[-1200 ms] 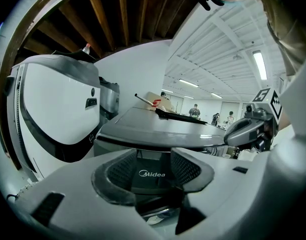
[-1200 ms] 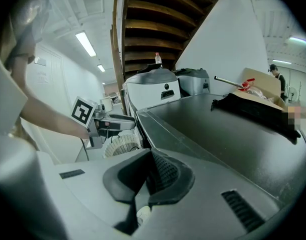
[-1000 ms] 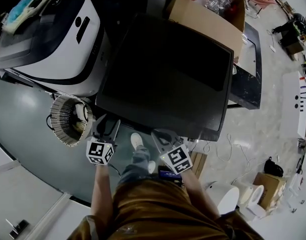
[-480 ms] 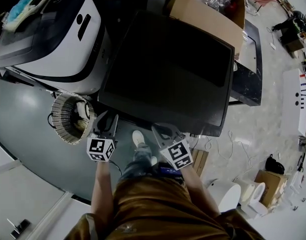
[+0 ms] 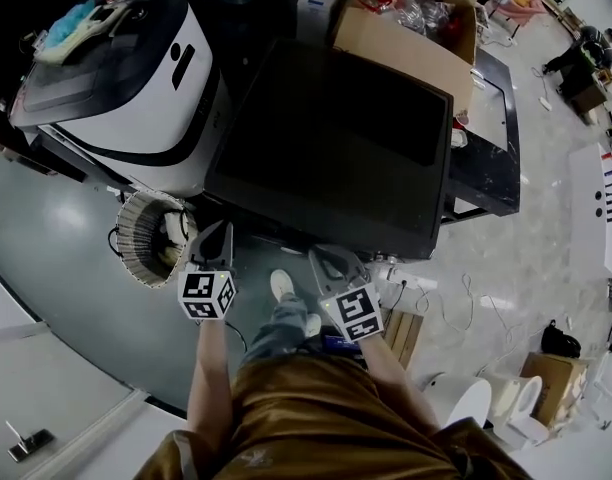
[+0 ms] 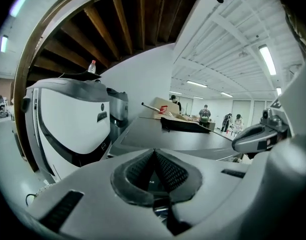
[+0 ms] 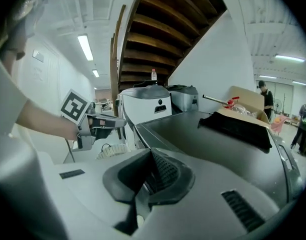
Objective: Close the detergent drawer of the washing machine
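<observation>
The washing machine [image 5: 336, 148] is a dark box seen from above in the head view; its front and the detergent drawer are hidden under its top edge. My left gripper [image 5: 214, 232] hangs in the air in front of the machine's left front corner. Its jaws have just been closing and now meet with nothing between them [image 6: 154, 155]. My right gripper [image 5: 328, 260] is held a little to the right, below the machine's front edge, and is also shut on nothing [image 7: 152, 158]. Neither gripper touches the machine.
A white appliance [image 5: 126, 78] stands left of the machine, with a round ribbed basket [image 5: 151, 238] on the floor before it. An open cardboard box [image 5: 406, 28] sits behind the machine and a black frame [image 5: 486, 158] to its right. My shoe [image 5: 282, 285] and loose cables lie below.
The left gripper's jaws have gone from wide open to shut. Both grippers have risen slightly towards the machine's front edge.
</observation>
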